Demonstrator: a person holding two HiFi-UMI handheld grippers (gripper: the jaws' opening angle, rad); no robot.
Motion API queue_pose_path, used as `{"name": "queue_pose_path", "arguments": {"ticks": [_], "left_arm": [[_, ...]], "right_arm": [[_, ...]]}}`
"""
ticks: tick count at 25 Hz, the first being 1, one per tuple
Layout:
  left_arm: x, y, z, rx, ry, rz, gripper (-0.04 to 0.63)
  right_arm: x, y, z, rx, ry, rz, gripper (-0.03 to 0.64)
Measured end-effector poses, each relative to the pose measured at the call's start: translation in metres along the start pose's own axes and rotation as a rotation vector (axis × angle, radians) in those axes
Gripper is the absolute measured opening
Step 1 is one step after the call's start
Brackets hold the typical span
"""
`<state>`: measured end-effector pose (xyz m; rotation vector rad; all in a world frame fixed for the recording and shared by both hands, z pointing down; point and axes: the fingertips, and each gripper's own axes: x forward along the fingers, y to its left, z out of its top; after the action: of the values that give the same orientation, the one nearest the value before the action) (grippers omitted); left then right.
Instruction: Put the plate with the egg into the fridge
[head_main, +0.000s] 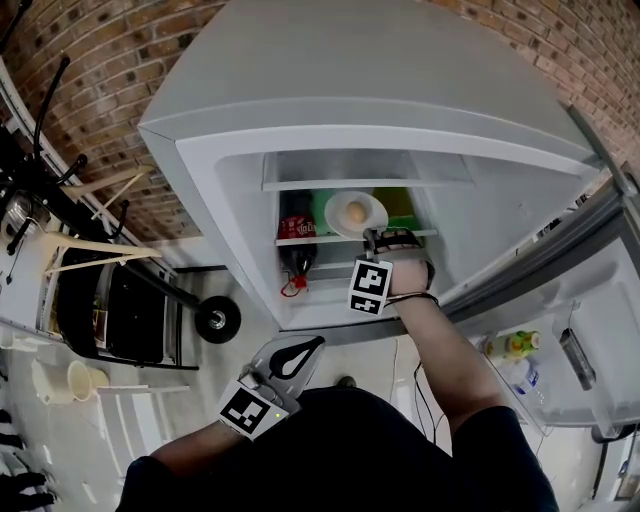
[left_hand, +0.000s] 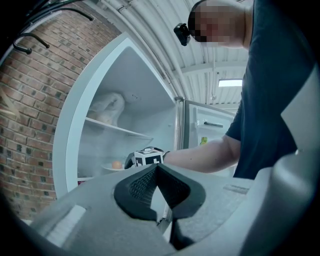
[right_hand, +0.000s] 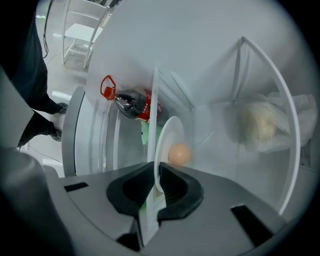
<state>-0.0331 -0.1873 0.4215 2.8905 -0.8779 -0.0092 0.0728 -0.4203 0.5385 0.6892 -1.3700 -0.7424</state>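
Note:
A white plate (head_main: 376, 207) with a brown egg (head_main: 356, 211) lies on the middle shelf (head_main: 325, 239) of the open fridge. My right gripper (head_main: 371, 236) reaches into the fridge at the plate's near rim. In the right gripper view the plate (right_hand: 172, 134) and egg (right_hand: 178, 153) lie just ahead, and the right gripper (right_hand: 156, 172) has its jaws slightly parted around the rim: open. My left gripper (head_main: 318, 342) hangs low outside the fridge, shut and empty. In its own view the left gripper (left_hand: 159, 169) has its pads meeting, with the egg (left_hand: 116, 164) far off.
A cola bottle (head_main: 297, 245) stands left of the plate, and something green (head_main: 402, 205) lies behind it. A pale bag (right_hand: 260, 122) rests on the upper shelf. The fridge door (head_main: 575, 300) is swung open at the right and holds bottles (head_main: 515, 346). A trolley (head_main: 120, 310) stands at the left.

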Motion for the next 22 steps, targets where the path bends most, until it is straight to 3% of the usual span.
{"name": "queue_pose_path", "arguments": {"ticks": [10,22], "left_arm": [[-0.002,0.003,-0.001,-0.007,0.0,0.005,-0.003],[-0.003,0.002,0.0,-0.006,0.002,-0.004,-0.003]], "right_arm": [[0.012,0.004,0.005,-0.066,0.025,0.055,0.051],[0.012,0.003,0.004,-0.077,0.036,0.016,0.055]]}}
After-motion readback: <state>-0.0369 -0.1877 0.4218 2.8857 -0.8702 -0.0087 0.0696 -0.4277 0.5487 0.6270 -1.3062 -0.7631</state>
